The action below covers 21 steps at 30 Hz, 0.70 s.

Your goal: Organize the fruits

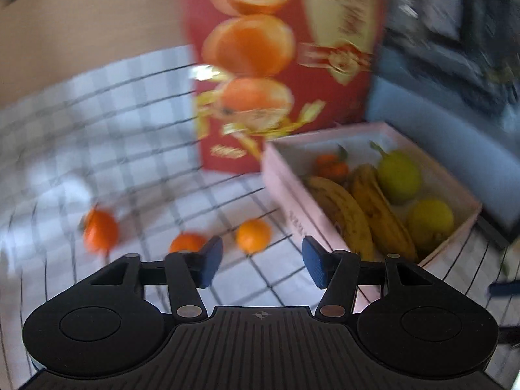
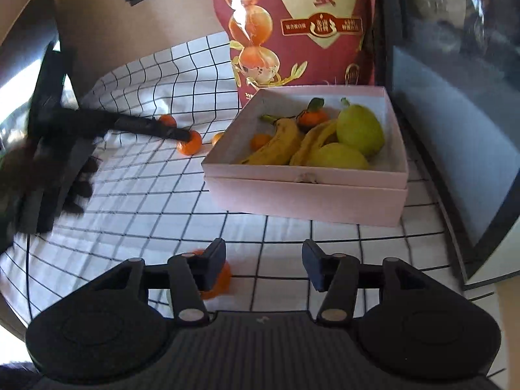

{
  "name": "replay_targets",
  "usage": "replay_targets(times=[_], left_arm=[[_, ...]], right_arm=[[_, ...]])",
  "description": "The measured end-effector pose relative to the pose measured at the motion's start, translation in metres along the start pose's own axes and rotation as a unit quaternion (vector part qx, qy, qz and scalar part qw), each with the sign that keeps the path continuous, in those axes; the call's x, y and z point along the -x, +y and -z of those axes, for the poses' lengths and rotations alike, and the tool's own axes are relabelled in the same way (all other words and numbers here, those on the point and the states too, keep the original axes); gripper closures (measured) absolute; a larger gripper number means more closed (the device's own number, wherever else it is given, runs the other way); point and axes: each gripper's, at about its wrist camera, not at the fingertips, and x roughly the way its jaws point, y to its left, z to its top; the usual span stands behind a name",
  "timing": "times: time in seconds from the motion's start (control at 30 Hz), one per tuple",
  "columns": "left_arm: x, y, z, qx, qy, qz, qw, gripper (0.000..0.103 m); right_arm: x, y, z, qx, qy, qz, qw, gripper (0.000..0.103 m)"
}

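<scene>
- Pink cardboard box is sitting on the bench, on a white cloth with black grid lines; it is serving as the collecting place, since it is already holding 2 bananas, 2 green-yellow pears and small leafy tangerines.
- Red printed bag is standing upright just behind the box, apart from the sorting.
- Loose tangerines are still lying outside the box: 3 in the left wrist view, the nearest just ahead of the left tool, another farther left.
- Left tool is standing spread, nothing between its pads, angled down toward those fruits; likely lining up a pick.
- Right tool is also spread and empty; 1 tangerine is lying on the cloth partly behind its left finger, whether touching I cannot tell.
- Judgement: the round fruits may roll when nudged, so a centred approach is needed.
</scene>
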Motion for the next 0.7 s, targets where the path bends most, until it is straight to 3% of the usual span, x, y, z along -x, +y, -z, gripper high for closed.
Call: replay_targets(times=[0.07,0.2,0.43,0.57,0.7], left_arm=[[-0.016,-0.008,-0.006,-0.064,0.010,-0.004,0.9979,0.060],[-0.043,-0.012,-0.014,-0.135,0.035,-0.029,0.9898,0.061],[-0.073,-0.001,-0.024,-0.124,0.068,0.014,0.9899,0.060],[-0.085,-0.006,-0.022,-0.128,0.085,0.010,0.9881,0.067],[-0.080,-0.001,-0.021,-0.109,0.087,0.014,0.9902,0.065]], right_arm=[[0.002,0.004,0.004,0.012,0.000,0.007,1.000,0.050],[0.008,0.005,0.015,0.017,0.004,0.017,1.000,0.049],[0.019,-0.006,0.032,-0.006,0.013,0.034,0.999,0.049],[0.023,-0.012,0.036,-0.019,0.016,0.045,0.999,0.049],[0.025,-0.013,0.038,-0.020,0.017,0.048,0.998,0.048]])
